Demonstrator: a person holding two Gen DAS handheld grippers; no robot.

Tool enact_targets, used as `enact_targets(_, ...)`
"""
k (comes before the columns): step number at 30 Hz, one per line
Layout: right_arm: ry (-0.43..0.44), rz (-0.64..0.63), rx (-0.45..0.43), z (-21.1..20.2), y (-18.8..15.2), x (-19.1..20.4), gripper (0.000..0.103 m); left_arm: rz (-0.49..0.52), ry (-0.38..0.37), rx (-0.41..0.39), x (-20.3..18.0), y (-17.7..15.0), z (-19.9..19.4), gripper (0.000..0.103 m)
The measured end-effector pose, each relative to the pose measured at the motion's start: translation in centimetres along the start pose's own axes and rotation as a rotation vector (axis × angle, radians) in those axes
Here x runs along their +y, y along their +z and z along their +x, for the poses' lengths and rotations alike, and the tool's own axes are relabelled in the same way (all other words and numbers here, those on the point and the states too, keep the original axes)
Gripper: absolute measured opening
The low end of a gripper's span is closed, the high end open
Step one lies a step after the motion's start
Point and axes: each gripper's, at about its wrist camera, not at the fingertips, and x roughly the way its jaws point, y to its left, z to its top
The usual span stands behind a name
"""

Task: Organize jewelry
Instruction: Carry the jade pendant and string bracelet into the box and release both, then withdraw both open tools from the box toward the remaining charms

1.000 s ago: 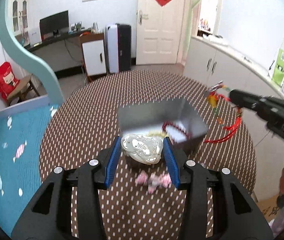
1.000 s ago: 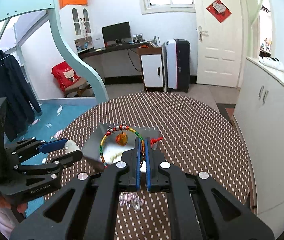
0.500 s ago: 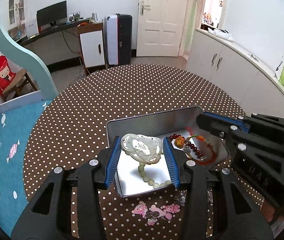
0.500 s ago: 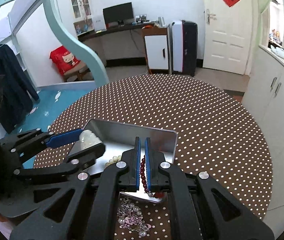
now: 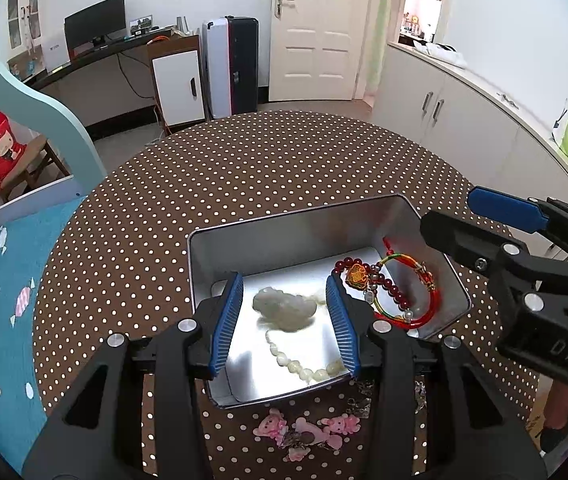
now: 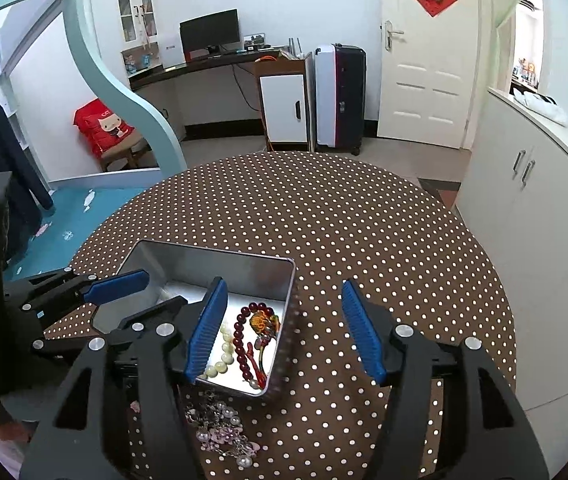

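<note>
A silver tin (image 5: 284, 236) stands on the dotted table. My left gripper (image 5: 284, 320) reaches into it, and the pale jade pendant (image 5: 284, 308) with its white bead string (image 5: 304, 364) lies on the tin's floor between the fingers, a small gap on each side. A red bead bracelet and a coloured cord bracelet with a gold charm (image 5: 400, 296) lie in the tin's right half. My right gripper (image 6: 284, 328) is opening above the tin (image 6: 212, 256); its jaws straddle the right wall and the bracelets (image 6: 260, 332) lie below them, untouched.
Pink bear charms (image 5: 308, 432) and a cluster of pearly pieces (image 6: 220, 428) lie on the brown dotted tablecloth (image 6: 364, 232) just in front of the tin. White cabinets (image 6: 532, 208) stand to the right of the round table.
My right gripper came down over the tin, its jaws parted and the bracelets dropped in. My left gripper sank into the tin and the pendant left its pads.
</note>
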Motion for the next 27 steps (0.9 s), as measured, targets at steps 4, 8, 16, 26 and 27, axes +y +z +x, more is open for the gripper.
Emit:
enact_targets(4,-0.005,0.012,0.003,-0.1,-0.1,-0.4,0.057,-0.005,-0.006,0.005,0.2,-0.3,-0.1,0.047)
enact_targets(8,-0.010,0.016,-0.004,-0.6,-0.1,-0.5,0.057,-0.003,-0.003,-0.008,-0.1,-0.5,-0.8,0.053)
enact_targets(16,-0.011,0.015,-0.011,-1.7,-0.8,-0.8,0.058,-0.022,0.011,-0.018,-0.4,-0.9,-2.0,0.056)
enact_targets(26,-0.064,-0.001,-0.054,-4.6,-2.2,-0.6,0.092,-0.057,0.017,-0.066,0.3,-2.7,-6.0,0.083)
enact_targets(27,-0.066,-0.003,-0.051,-4.8,-2.5,-0.6,0.093,-0.063,0.023,-0.064,0.5,-3.2,-6.4,0.084)
